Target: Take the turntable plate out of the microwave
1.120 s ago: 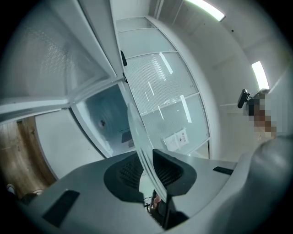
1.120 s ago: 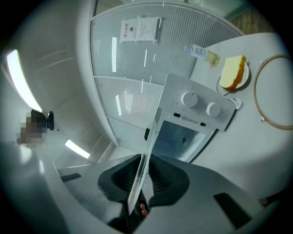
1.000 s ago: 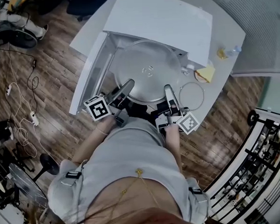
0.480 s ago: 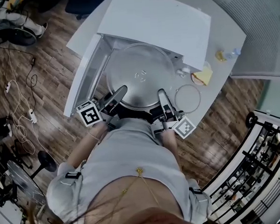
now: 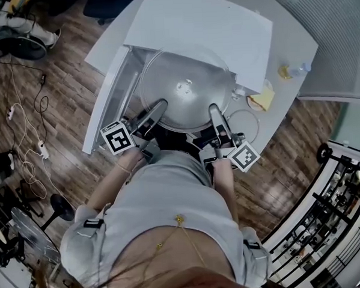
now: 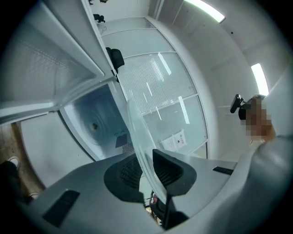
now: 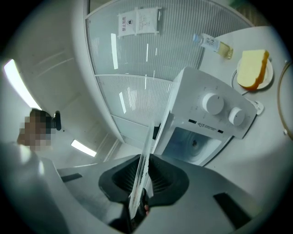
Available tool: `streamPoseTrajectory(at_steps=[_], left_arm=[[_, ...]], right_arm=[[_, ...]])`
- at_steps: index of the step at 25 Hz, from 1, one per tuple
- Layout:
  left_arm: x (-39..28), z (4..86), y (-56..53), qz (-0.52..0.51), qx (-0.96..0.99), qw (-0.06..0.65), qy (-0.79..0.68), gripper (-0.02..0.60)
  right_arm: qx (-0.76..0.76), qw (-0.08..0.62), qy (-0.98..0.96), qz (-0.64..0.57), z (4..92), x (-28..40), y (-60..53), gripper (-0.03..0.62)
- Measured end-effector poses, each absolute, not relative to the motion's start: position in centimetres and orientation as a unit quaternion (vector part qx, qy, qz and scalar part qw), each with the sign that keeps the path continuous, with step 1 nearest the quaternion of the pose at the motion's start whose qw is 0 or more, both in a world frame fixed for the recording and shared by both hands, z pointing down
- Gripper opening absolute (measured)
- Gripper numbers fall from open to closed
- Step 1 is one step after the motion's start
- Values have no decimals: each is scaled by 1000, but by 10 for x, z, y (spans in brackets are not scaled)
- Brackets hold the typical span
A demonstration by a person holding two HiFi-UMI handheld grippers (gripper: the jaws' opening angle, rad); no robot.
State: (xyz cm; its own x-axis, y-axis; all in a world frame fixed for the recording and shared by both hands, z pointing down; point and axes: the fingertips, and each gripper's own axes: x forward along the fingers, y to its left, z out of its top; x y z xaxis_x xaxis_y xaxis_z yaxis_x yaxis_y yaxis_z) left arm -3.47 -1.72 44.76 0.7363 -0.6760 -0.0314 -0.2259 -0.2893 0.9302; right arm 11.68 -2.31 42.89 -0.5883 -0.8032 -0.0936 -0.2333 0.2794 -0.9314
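Observation:
The round clear glass turntable plate [image 5: 186, 89] is held level in front of the open white microwave [image 5: 204, 31], outside its cavity. My left gripper [image 5: 157, 108] is shut on the near left rim, and my right gripper [image 5: 216, 113] on the near right rim. In the left gripper view the plate [image 6: 137, 132] runs edge-on between the dark pads of that gripper [image 6: 149, 171]. The right gripper view shows the rim [image 7: 147, 151] pinched in the gripper [image 7: 143, 180], whose jaws are still closing on it.
The microwave door [image 5: 108, 96] hangs open to the left, and the cavity [image 7: 192, 144] stands behind the plate. On the white table to the right lie a roller ring [image 5: 246, 123], a yellow piece on a small plate [image 5: 263, 98] and a small bottle [image 5: 290, 71].
Both grippers, still gripping the plate's rim, drew it a little toward me and then lifted it slightly.

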Motion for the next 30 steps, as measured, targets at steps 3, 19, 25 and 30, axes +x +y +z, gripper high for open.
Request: streamPoseTrajectory(at_steps=[3, 19, 25, 30], left_arm=[[-30, 445, -40, -205, 779, 521, -283, 78], [-18, 442, -118, -179, 775, 544, -265, 80], [-16, 442, -135, -188, 761, 557, -273, 78], [-17, 442, -143, -195, 757, 558, -280, 72]], right_arm=[[-364, 296, 741, -480, 428, 122, -39, 48], [-441, 301, 697, -479, 440, 136, -96, 67], [-467, 274, 703, -462, 437, 139, -114, 62], [-451, 237, 747, -426, 428, 126, -120, 166]])
